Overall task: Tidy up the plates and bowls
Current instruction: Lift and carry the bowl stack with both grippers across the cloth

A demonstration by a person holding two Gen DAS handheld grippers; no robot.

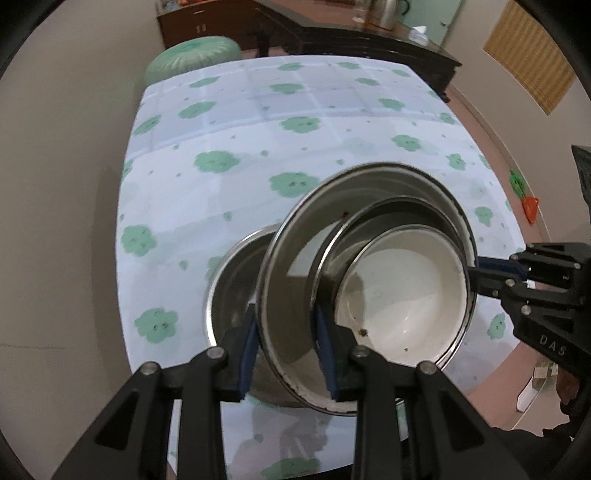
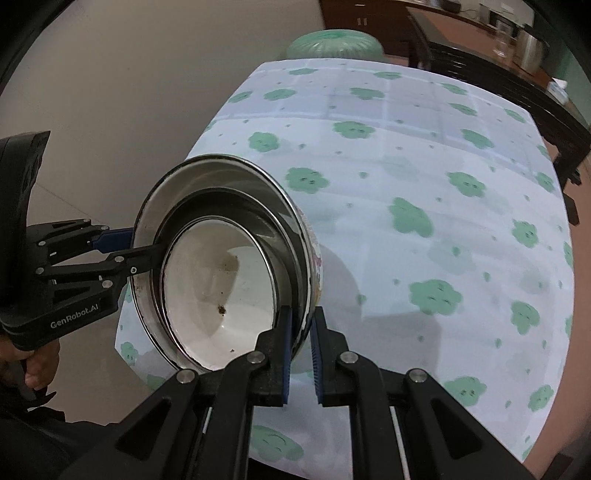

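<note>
Here both grippers, left gripper (image 1: 288, 354) and right gripper (image 2: 300, 354), hold the tilted bowl stack (image 1: 369, 266) aloft, fingers clamping opposite rims.

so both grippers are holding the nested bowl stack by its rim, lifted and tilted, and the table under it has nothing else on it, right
Not quite: the table is not bare. The left wrist view shows another steel bowl sitting on the tablecloth behind the stack. The rest holds: left gripper and right gripper both grip the rim, stack tilted.

Home dining room: clover-print tablecloth (image 1: 280, 155), dark wooden sideboard (image 1: 332, 40), kettle (image 1: 384, 13).
</note>
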